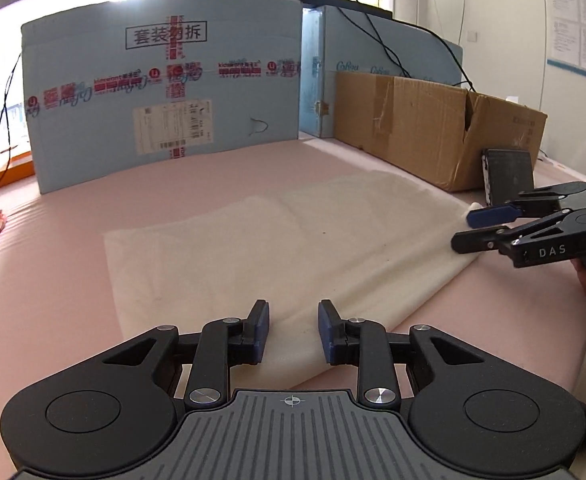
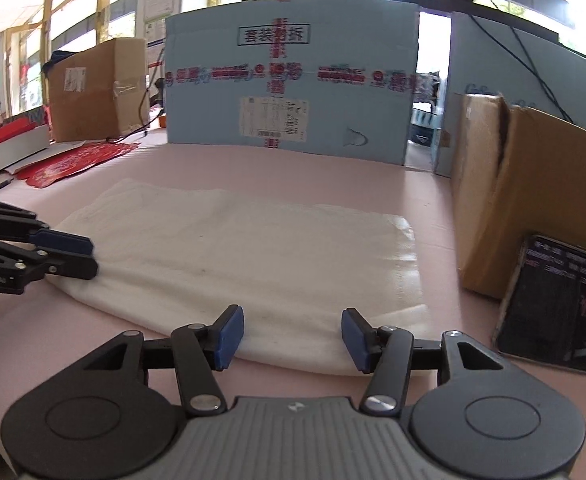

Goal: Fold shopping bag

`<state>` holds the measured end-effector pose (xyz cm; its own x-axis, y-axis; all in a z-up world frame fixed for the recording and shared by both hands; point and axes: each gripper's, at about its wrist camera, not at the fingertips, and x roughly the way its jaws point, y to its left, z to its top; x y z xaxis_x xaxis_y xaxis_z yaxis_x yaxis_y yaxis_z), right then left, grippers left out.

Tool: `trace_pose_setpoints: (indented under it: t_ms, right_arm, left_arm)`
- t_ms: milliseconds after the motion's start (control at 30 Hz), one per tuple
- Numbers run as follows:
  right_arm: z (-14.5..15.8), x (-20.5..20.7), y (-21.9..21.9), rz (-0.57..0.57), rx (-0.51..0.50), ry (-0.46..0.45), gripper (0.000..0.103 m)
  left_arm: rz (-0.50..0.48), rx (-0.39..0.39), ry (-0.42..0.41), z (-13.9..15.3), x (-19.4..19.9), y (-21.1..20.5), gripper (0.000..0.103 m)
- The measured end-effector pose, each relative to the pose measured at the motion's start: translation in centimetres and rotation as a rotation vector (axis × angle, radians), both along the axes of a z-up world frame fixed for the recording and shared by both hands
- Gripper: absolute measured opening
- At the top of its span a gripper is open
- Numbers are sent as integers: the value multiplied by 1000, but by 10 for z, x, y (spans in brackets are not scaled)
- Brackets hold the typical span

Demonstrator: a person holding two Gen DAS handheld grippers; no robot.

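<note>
Standing on pink table [image 1: 213, 208]: blue foam board [image 1: 165, 92] at back, brown box [image 1: 433, 128] at right. Glaring through windows [image 2: 93, 12] behind, daylight washing out upper left. Hanging on white wall [image 1: 505, 40]: notice board [image 1: 581, 24]. Trailing over board: black cables [image 1: 373, 28].

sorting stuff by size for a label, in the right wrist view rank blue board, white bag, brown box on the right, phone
1. blue board
2. white bag, close; nearer the camera, so unsure
3. brown box
4. phone

Bright window glare behind — washed-out top; fisheye-bent edges; slightly soft focus.
</note>
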<state>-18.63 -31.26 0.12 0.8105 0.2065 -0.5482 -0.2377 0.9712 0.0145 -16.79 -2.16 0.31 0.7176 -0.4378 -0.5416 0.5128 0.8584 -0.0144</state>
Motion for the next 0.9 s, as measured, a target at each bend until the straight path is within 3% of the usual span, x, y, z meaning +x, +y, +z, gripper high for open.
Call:
trace_pose_setpoints:
  t_ms: [100,233,367,533,800,900]
  right_arm:
    - [-1,-5,-15,-82,-56,-3,62]
    - [3,-22,-22,-62,-115,-33,63]
    - [11,-52,-9,49,-281,-134,72]
    - [5,-57,21,194,-522,-217,72]
    - [-11,-51,71,427,-883,-326,63]
    - [-20,-54,89,539,-1037,-419,58]
  left_arm:
    - [4,9,-10,0,-1,4,28]
    - [3,31,-27,0,-3,1,30]
    - [-1,36,-32,0,-3,0,30]
    - [-4,36,-37,-1,-4,1,30]
    - [-7,25,-37,-1,-4,4,30]
    - [-8,21,-35,-1,-4,4,30]
